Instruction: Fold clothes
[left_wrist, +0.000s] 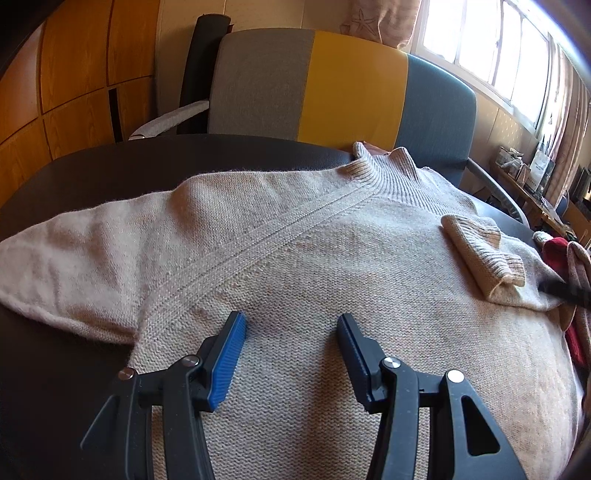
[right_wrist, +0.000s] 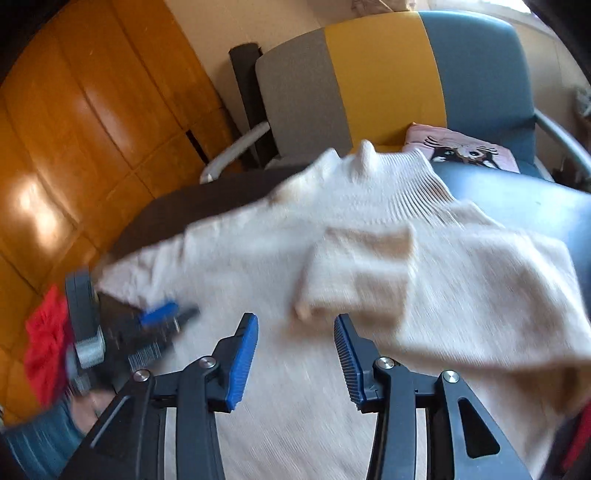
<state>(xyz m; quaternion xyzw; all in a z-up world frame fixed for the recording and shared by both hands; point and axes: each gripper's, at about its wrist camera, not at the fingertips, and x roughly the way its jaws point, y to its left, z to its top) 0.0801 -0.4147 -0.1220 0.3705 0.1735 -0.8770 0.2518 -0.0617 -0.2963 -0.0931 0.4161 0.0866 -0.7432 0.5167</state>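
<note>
A beige knit sweater (left_wrist: 295, 258) lies flat on a dark table (left_wrist: 110, 162), its ribbed collar (left_wrist: 384, 170) at the far side. One sleeve (left_wrist: 74, 258) stretches out to the left. The other sleeve is folded across the body, with its ribbed cuff (left_wrist: 480, 254) on the chest. My left gripper (left_wrist: 291, 321) is open and empty just above the sweater's body. My right gripper (right_wrist: 295, 321) is open and empty above the sweater (right_wrist: 369, 258), just in front of the folded cuff (right_wrist: 354, 269). The right wrist view is blurred. The left gripper (right_wrist: 162, 317) shows there at left.
A sofa (left_wrist: 354, 85) in grey, yellow and blue stands behind the table, with a pink cushion (right_wrist: 461, 149) on its seat. Wooden cabinets (left_wrist: 74, 74) line the left wall. Red cloth (left_wrist: 557, 251) lies at the table's right side. A window (left_wrist: 491, 40) is at the far right.
</note>
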